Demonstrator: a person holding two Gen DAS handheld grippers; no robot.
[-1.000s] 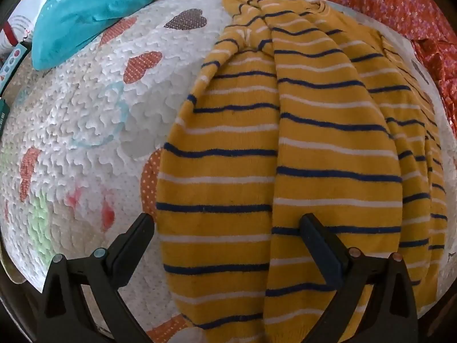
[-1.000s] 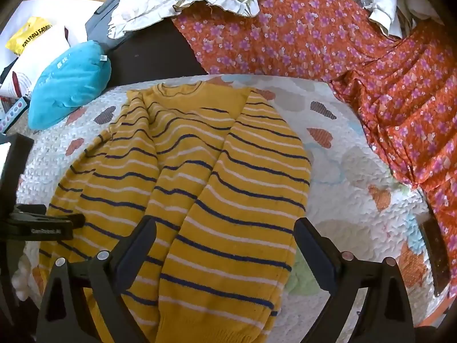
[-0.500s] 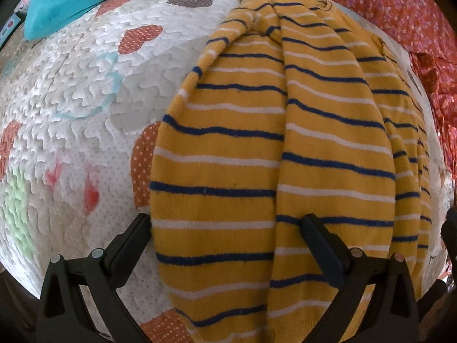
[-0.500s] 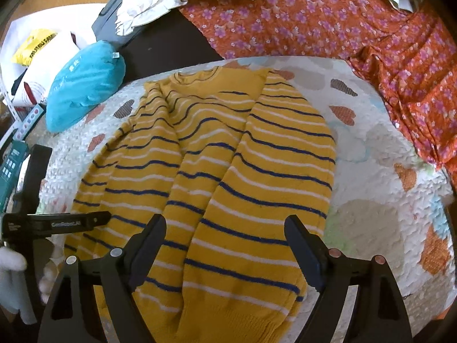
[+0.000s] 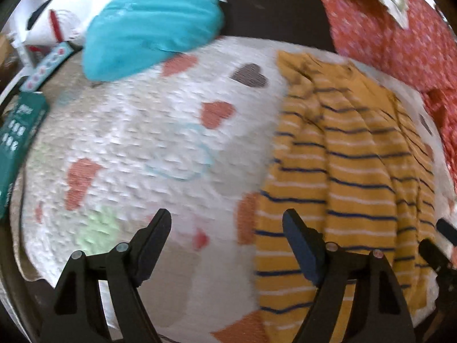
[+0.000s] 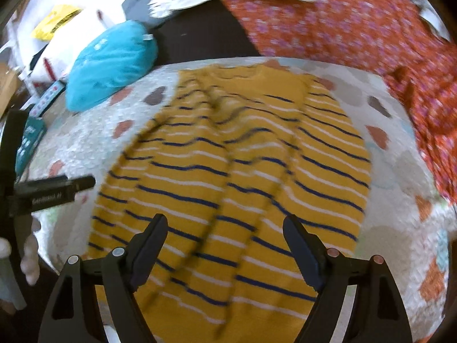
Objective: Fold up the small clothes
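Holding both claws spread wide with nothing between their fingers, I look down on the yellow striped sweater (image 6: 237, 171), which lies flat on the heart-patterned quilt (image 5: 137, 148) with its neckline at the far end and its hem toward me. Both sleeves lie folded in over the body, so the garment forms a long panel with lengthwise creases.

My right claw (image 6: 224, 245) hangs above the hem end of the sweater, its open fingers straddling the middle of the fabric without touching it that I can tell. My left claw (image 5: 227, 238) is off to the sweater's left side: its left finger is over bare quilt, its right finger over the sweater's left edge. In the right wrist view, the left claw's body shows at the left border, just beside the sweater's left edge, with my gloved left hand (image 6: 28, 254) below it.

Beyond the quilt's far left corner sits a turquoise cushion (image 6: 111, 63), with a teal box (image 5: 20, 145) near the quilt's left edge. An orange floral cloth (image 6: 357, 28) runs along the far and right sides. Both views are motion-blurred.
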